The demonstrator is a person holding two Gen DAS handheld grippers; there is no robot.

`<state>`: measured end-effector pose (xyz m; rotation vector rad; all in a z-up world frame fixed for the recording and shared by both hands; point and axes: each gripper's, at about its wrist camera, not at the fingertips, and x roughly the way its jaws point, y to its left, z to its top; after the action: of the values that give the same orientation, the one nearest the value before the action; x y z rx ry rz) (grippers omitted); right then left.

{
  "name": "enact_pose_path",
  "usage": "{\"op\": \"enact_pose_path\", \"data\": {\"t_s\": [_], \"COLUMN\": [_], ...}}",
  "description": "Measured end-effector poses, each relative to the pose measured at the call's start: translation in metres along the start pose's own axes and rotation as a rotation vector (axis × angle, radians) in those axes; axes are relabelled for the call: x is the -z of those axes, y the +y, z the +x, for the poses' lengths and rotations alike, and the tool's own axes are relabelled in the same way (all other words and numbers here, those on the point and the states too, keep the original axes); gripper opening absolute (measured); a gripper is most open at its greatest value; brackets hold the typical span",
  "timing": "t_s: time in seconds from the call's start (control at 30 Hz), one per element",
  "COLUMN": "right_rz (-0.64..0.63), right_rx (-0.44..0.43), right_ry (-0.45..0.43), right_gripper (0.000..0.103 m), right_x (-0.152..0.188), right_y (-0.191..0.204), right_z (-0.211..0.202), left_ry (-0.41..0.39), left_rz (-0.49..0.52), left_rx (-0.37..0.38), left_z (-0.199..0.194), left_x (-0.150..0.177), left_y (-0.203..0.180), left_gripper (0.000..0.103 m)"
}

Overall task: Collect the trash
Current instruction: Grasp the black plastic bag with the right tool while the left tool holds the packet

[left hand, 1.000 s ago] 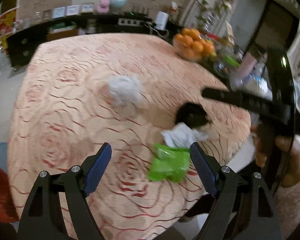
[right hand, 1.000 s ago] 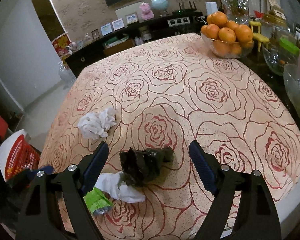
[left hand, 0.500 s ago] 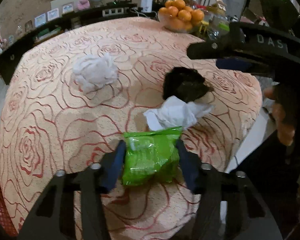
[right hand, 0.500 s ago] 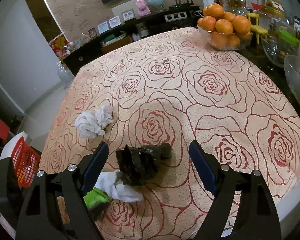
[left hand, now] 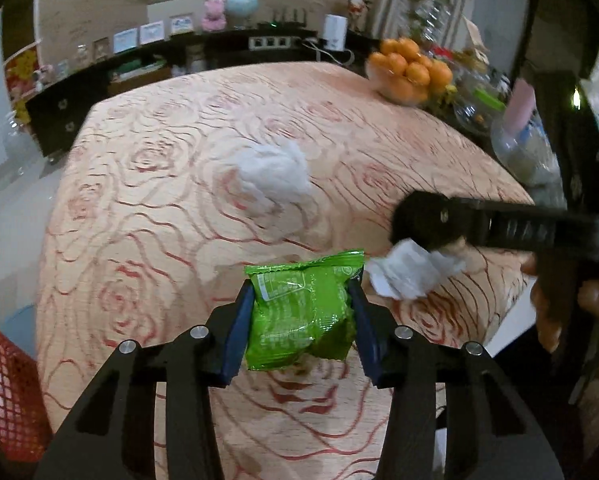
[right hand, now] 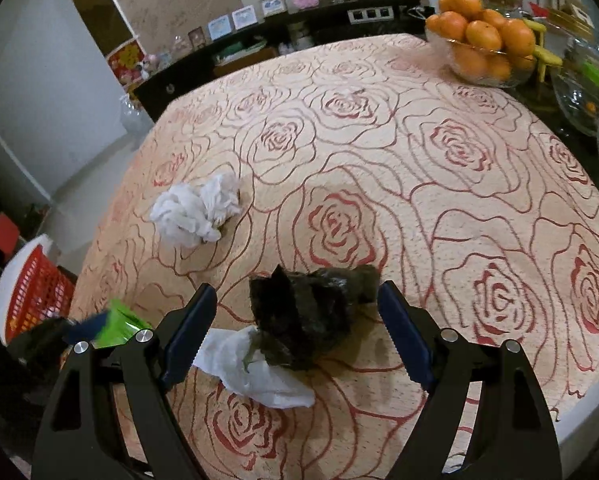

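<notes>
— Left side, status?
— My left gripper (left hand: 301, 312) has just been closing; its pads now clamp the green wrapper (left hand: 299, 312) near the table's (right hand: 439, 184) near edge.
— Right?
— My right gripper (right hand: 295, 316) stands spread, straddling the black crumpled wrapper (right hand: 307, 312) without contact; white tissue (right hand: 255, 368) lies beside it.

Both wrist cameras look steeply down, close over the near edge of the rose-patterned tablecloth (right hand: 439, 184), sharing the crumpled white tissue (left hand: 273, 174) and far sideboard (right hand: 299, 36).
</notes>
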<state>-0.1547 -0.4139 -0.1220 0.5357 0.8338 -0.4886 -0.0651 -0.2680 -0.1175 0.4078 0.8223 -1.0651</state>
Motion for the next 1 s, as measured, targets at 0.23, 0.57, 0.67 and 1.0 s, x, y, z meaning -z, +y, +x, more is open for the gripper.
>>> {"op": "enact_pose_path", "data": {"t_s": [0.23, 0.57, 0.67, 1.0], "right_rz": [-0.066, -0.083, -0.107, -0.149], "right_rx": [0.042, 0.074, 0.081, 0.086], "right_ry": [0.019, 0.024, 0.02, 0.024], "right_gripper": [0.08, 0.073, 0.068, 0.049], "right_x": [0.003, 0.0, 0.0, -0.002], "right_y": [0.015, 0.018, 0.024, 0.036], "right_z": [0.017, 0.026, 0.026, 0.03], "left_ry": [-0.032, -0.058, -0.06, -0.066], "left_rz": [-0.035, -0.05, -0.053, -0.071], "left_rx": [-0.039, -0.053, -0.057, -0.078], "left_z": [-0.013, -0.021, -0.021, -0.024], "left_x": [-0.006, -0.007, -0.007, -0.005], "left_y": [0.013, 0.02, 0.02, 0.028], "left_gripper": [0.044, 0.044, 0.044, 0.044]}}
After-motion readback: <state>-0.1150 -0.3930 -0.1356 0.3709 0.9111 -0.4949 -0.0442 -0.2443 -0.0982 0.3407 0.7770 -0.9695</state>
